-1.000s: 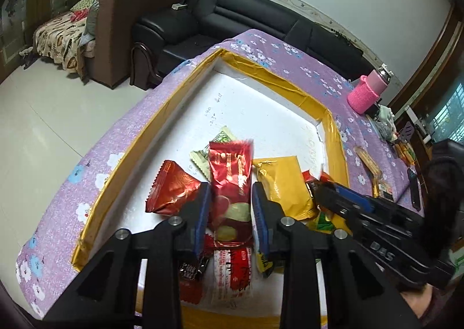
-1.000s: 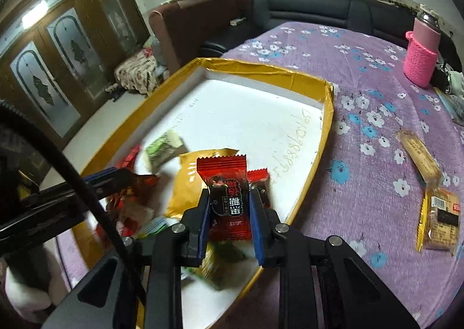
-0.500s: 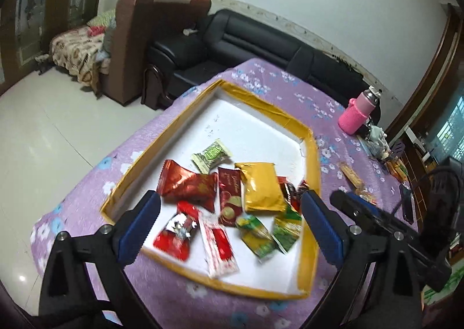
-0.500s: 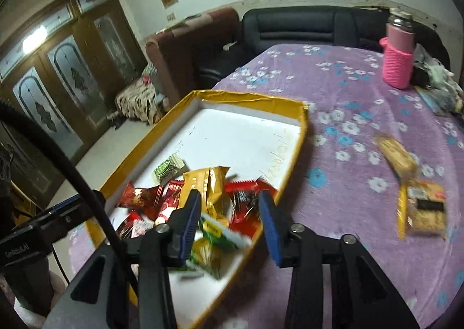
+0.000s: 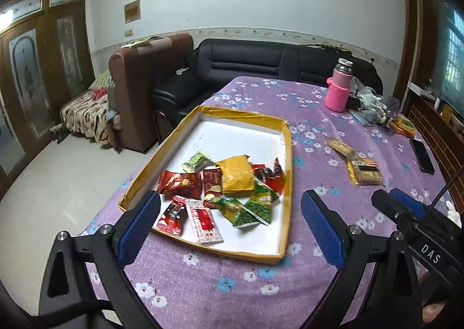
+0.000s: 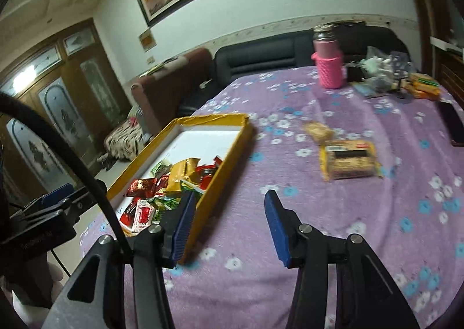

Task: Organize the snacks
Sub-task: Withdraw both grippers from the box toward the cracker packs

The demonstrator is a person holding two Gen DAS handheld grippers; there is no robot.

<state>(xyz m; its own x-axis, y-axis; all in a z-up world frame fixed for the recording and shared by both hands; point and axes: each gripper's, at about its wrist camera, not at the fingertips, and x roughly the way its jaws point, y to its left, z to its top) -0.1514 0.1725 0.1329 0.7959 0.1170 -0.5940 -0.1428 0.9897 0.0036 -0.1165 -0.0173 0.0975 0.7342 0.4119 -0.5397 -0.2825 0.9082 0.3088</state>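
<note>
A white tray with a yellow rim lies on the purple flowered tablecloth and holds several snack packets: a yellow one, red ones, green ones. My left gripper hangs back above the tray's near end, open wide and holding nothing. My right gripper hovers over the cloth just right of the tray rim; its jaws are opening with nothing between them. Two biscuit packets lie on the cloth outside the tray.
A pink bottle and a heap of small clutter stand at the far right of the table. A black flat device lies near the right edge. A black sofa and brown armchair stand behind.
Both grippers let go of the red packets they held, which now lie in the tray. Both opened and drew back and upward; the right one swung right, off the tray.
</note>
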